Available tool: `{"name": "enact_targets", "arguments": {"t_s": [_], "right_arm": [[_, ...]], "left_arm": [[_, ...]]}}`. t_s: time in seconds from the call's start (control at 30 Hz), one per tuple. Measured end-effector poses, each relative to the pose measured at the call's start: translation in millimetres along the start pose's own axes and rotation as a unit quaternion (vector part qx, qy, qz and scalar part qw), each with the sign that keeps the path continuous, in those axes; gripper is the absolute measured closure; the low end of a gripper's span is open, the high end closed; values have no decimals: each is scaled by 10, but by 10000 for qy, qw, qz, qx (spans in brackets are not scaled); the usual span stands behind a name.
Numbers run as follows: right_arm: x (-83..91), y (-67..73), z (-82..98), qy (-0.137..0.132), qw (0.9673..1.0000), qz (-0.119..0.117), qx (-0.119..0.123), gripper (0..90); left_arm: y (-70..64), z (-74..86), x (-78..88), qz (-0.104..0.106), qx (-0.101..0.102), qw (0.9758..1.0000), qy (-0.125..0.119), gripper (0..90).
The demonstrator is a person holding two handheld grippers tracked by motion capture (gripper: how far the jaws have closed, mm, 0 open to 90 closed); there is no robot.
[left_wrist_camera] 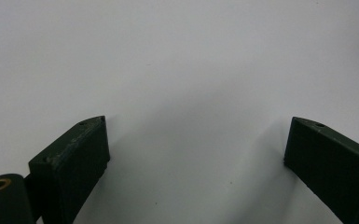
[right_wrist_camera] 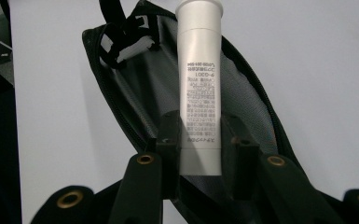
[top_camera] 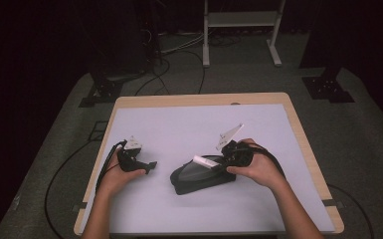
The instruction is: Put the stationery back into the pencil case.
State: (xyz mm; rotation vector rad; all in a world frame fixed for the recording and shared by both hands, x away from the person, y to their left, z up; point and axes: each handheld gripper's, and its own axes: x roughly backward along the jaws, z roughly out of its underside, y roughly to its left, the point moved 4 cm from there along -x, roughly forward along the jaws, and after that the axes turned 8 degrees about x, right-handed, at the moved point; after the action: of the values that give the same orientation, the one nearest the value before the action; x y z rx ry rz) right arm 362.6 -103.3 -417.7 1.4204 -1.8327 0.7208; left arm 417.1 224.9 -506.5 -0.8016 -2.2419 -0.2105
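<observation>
Your right gripper (right_wrist_camera: 199, 140) clamps the white tube (right_wrist_camera: 199, 88) above the open black pouch (top_camera: 199, 177); lower it lengthwise inside. Left gripper (left_wrist_camera: 196, 144) jaws stand open over the counter (top_camera: 179, 124)

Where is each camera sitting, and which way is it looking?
High view: above the table's near side, looking forward and down at the white table; both forearms, left tool and right tool show.
Left gripper view: rides the left tool, facing bare table between its open jaws.
Right gripper view: rides the right tool, facing the white tube it clamps over the black pouch.
High and right gripper views share tube and pouch.
</observation>
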Motion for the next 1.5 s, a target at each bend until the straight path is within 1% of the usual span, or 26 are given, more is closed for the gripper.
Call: {"name": "enact_targets", "arguments": {"t_s": [0.13, 0.43, 0.5, 0.57, 0.77, 0.97, 1.1, 1.33, 1.5], "right_arm": [[-30, -7, 2, 62, 10000, 0, 6, 703], [-89, -11, 11, 186, 9998, -100, 37, 702], [-98, -8, 7, 165, 9998, -107, 74, 700], [-98, 1, -3, 132, 9998, -132, 61, 700], [-78, -3, -10, 75, 9999, -97, 79, 700], [-1, -24, 13, -10, 10000, 7, 32, 699], [73, -54, 52, -65, 9999, 124, 5, 692], [201, -114, 140, -232, 9992, 306, -142, 673], [235, -148, 200, -279, 9985, 412, -247, 624]], "left_arm": [[0, 0, 0, -1, -3, 10000, 1, 57], [0, 0, 0, -3, -4, 10000, 0, 57], [0, 0, 0, -2, -2, 10000, 0, 57], [0, 0, 0, -2, -2, 10000, 0, 57], [0, 0, 0, -1, -2, 10000, 1, 57], [0, 0, 0, -1, 0, 10000, 0, 57], [-1, 0, 0, -3, -1, 10000, -1, 57], [-1, 0, 0, -7, -9, 10000, 0, 57], [-1, 1, 0, -7, -8, 10000, -2, 57]]}}
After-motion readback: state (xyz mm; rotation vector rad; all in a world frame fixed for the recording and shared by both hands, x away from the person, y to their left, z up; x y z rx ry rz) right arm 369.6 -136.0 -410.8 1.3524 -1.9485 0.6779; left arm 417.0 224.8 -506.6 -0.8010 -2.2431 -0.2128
